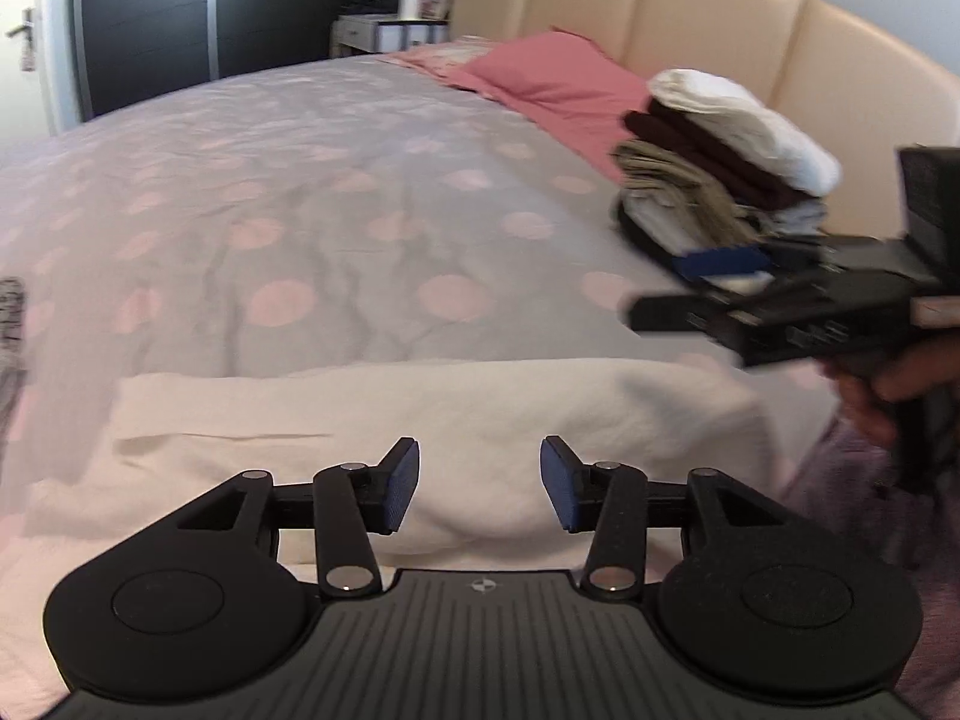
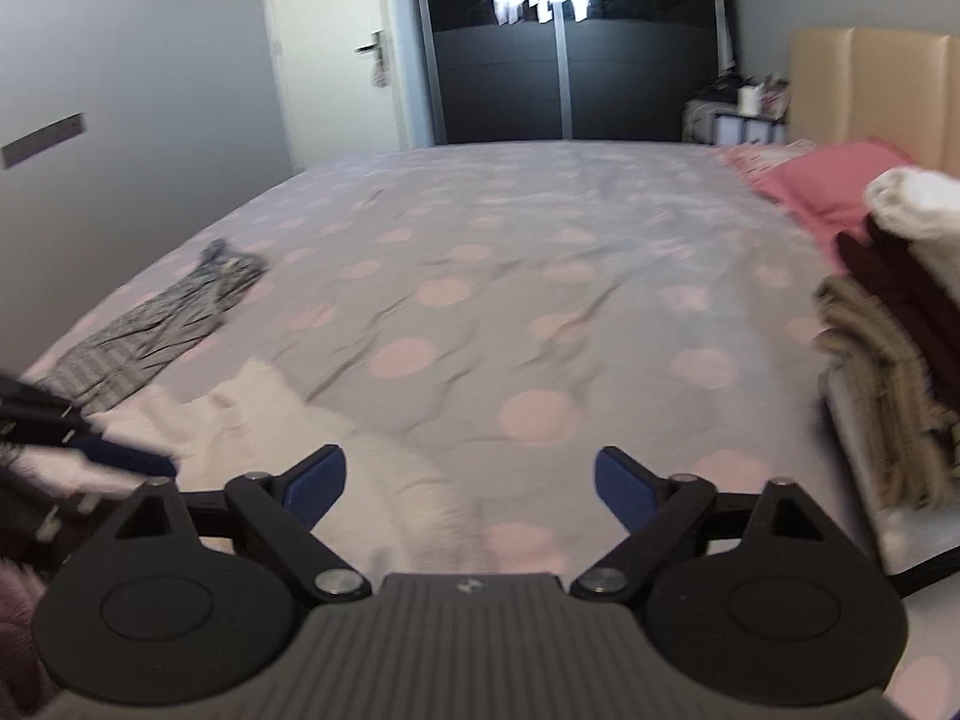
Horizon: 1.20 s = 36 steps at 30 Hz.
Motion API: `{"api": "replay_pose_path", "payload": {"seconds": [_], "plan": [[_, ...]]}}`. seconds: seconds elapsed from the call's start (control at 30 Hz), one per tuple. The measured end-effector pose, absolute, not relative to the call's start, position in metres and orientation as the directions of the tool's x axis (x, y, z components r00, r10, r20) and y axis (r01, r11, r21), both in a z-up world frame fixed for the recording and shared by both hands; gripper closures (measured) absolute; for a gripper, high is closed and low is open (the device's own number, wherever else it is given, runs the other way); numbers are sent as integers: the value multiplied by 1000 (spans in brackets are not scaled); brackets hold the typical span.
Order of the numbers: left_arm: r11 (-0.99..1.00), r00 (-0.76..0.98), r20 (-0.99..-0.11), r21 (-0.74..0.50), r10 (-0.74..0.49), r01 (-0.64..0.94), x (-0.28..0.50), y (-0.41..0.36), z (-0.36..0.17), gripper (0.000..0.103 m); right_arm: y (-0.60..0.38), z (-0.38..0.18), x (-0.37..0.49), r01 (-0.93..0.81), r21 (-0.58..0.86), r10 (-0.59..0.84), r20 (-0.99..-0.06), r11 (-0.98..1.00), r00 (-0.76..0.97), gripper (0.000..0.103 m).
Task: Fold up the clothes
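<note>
A: Left wrist view: left gripper [image 1: 480,483] hanging over the near edge of the cream garment [image 1: 432,414], jaws partly apart, nothing between the pads. Cream garment itself lying flat along the near side of the spotted duvet [image 1: 336,192], already doubled over by the look of the fold line.

B: Right wrist view: right gripper [image 2: 471,489] wide open too, empty, over bare duvet just right of the cream garment [image 2: 336,450]. Holding nothing on either side, then.

A: Agreed. Biggest risk, probably: closing on the top layer only. Soft, thick fabric, several layers at that edge; a shallow pinch likely to peel the fold open instead of carrying it.

B: Or biting too deep and catching the duvet along with it. Would drag the cover and wrinkle everything lying on it.

A: Uneven grab also worth a worry. Left gripper near the middle of the edge, right gripper off the garment altogether; lifting from one point likely to leave a skewed, sagging fold.

B: Folded stack [image 1: 720,162] standing right of the cream garment, toward the headboard [image 1: 708,18], leaning a little. Right gripper [image 1: 678,294] close beside it in the left view; a careless swing could topple it.

A: Striped garment [image 2: 162,324] left of the cream garment, apart from it, still unfolded. No hazard there for now.

B: Blur in both views, so exact contact with the fabric hard to tell.
</note>
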State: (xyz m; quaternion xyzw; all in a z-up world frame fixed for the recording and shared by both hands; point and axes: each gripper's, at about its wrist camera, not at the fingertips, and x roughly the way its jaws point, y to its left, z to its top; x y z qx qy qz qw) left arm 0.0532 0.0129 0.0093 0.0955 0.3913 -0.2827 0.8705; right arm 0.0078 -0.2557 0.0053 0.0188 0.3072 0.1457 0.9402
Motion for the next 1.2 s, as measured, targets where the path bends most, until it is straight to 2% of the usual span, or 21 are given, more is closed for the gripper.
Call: {"api": "replay_pose_path", "payload": {"seconds": [0.1,0.3,0.37,0.5,0.53,0.57,0.6,0.63,0.67,0.73,1.0,1.2], "plan": [[872,586,-749,22,-311,490,70,29,0,57,-240,-1,2,-348,137,360,-578,927,732,17],[936,613,-778,101,-136,337,90,67,-22,57,-193,-8,-20,-555,37,473,-575,831,668,18],[946,595,-795,93,-117,310,94,77,-27,57,-178,-16,-20,-600,16,486,-605,800,631,28],[948,587,-803,99,-104,304,93,82,-30,57,-155,-42,-13,-633,-77,404,-708,770,579,31],[944,592,-799,108,-105,313,91,82,-29,57,-153,-49,-12,-633,-123,366,-726,764,582,36],[940,598,-795,115,-106,321,90,80,-27,57,-153,-54,-10,-632,-167,329,-738,757,589,51],[937,601,-792,119,-110,328,89,80,-26,57,-154,-61,-5,-628,-209,290,-748,750,596,60],[936,602,-791,119,-113,332,90,79,-26,57,-156,-65,-1,-618,-241,255,-756,748,603,77],[935,602,-790,118,-116,336,90,78,-26,57,-161,-68,6,-602,-253,225,-765,758,604,86],[932,603,-788,119,-121,342,92,76,-25,57,-173,-67,19,-567,-219,215,-772,794,599,94],[930,640,-755,117,-145,350,94,74,-11,57,-227,-23,76,-373,-220,109,-718,901,687,96],[916,651,-747,159,-132,368,95,68,-14,57,-271,-36,121,-232,-269,-47,-742,935,668,97]]}}
